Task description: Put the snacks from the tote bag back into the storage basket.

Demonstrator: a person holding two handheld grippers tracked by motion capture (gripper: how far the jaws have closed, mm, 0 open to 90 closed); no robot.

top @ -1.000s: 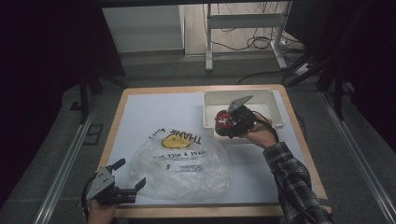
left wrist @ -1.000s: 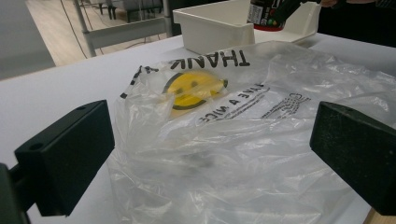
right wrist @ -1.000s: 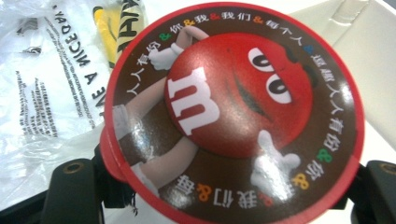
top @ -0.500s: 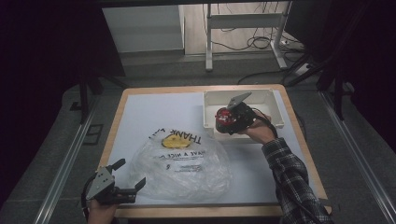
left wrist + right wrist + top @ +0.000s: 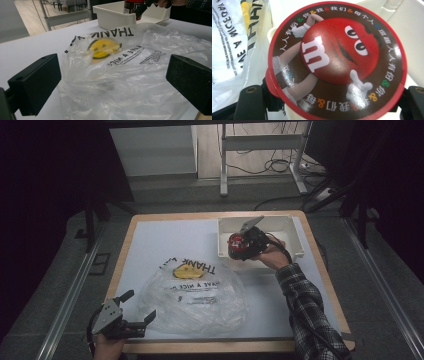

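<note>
Down at the lower left, your left gripper (image 5: 131, 315) rests wide open at the bag's (image 5: 197, 292) near edge, gripping nothing. Farther up, right of centre, your right gripper (image 5: 239, 245) is clamped on the candy tub (image 5: 337, 60), at the bin's (image 5: 295, 240) front left corner.

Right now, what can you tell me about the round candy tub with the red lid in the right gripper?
The round candy tub has a red-rimmed brown lid showing a red cartoon candy with a white "m" and a ring of coloured characters. The right gripper, shut on it, holds it above the white plastic bin, lid facing the clear plastic bag.
</note>
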